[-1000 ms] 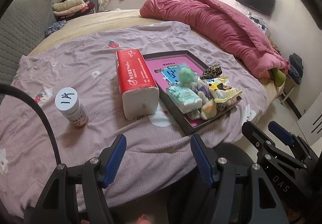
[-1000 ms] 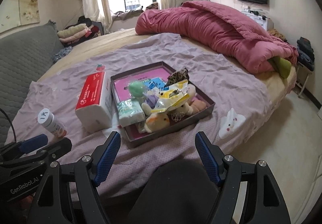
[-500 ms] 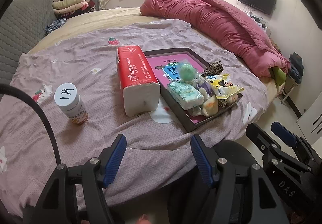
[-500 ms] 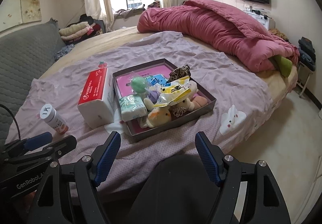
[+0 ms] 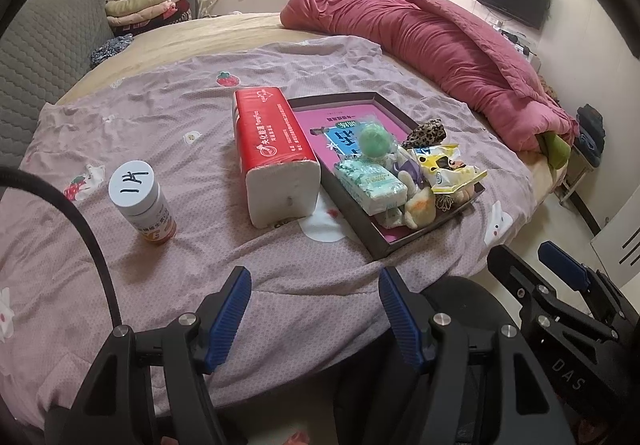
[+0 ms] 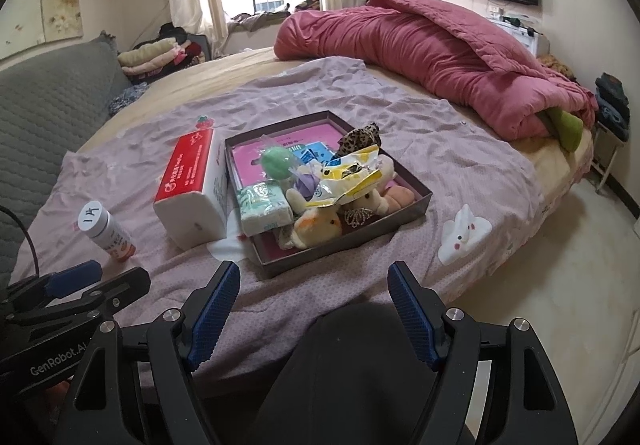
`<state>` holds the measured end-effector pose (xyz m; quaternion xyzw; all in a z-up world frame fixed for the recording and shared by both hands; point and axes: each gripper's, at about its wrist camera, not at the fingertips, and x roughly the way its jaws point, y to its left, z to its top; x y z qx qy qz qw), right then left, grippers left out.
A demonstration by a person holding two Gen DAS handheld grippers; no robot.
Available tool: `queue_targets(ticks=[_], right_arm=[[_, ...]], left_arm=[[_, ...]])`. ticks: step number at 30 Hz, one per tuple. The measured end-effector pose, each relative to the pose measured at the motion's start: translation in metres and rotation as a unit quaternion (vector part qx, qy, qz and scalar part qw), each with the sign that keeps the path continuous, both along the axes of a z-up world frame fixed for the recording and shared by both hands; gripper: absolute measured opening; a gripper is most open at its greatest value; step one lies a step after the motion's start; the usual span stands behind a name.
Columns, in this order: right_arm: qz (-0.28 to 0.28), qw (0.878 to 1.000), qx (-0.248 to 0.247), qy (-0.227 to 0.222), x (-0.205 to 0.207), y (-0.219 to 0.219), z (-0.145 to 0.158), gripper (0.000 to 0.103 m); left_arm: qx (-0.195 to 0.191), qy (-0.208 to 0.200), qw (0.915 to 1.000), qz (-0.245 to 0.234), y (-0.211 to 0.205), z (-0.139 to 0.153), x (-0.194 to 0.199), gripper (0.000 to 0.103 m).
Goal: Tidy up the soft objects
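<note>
A dark shallow box (image 5: 382,243) (image 6: 420,211) lies on the purple bedsheet. It holds a small tissue pack (image 5: 370,181) (image 6: 262,207), a green ball (image 5: 374,139) (image 6: 276,163), a yellow snack bag (image 5: 448,167) (image 6: 348,181), plush toys (image 6: 318,227) and a leopard-print item (image 5: 426,131). A red tissue pack (image 5: 274,149) (image 6: 192,181) lies left of the box. My left gripper (image 5: 314,315) is open and empty over the bed's near edge. My right gripper (image 6: 312,311) is open and empty, also at the near edge.
A white pill bottle (image 5: 142,203) (image 6: 106,231) stands left of the red pack. A rolled pink duvet (image 5: 432,41) (image 6: 432,53) lies along the bed's far right. A grey headboard (image 6: 48,101) is on the left. Bare floor (image 6: 580,269) is to the right.
Both grippers have moved slightly forward toward the bed; the objects appear a little closer. Nothing on the bed has moved.
</note>
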<state>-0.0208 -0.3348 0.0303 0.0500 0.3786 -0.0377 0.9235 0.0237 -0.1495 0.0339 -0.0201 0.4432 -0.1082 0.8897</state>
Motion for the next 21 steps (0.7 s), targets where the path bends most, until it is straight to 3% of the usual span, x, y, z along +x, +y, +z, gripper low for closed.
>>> queue_targets(ticks=[21], right_arm=[[0.002, 1.0, -0.007, 0.008, 0.0025, 0.0024, -0.0023, 0.077]], left_arm=[[-0.006, 0.006, 1.0, 0.001, 0.0013, -0.0064, -0.0029, 0.066]])
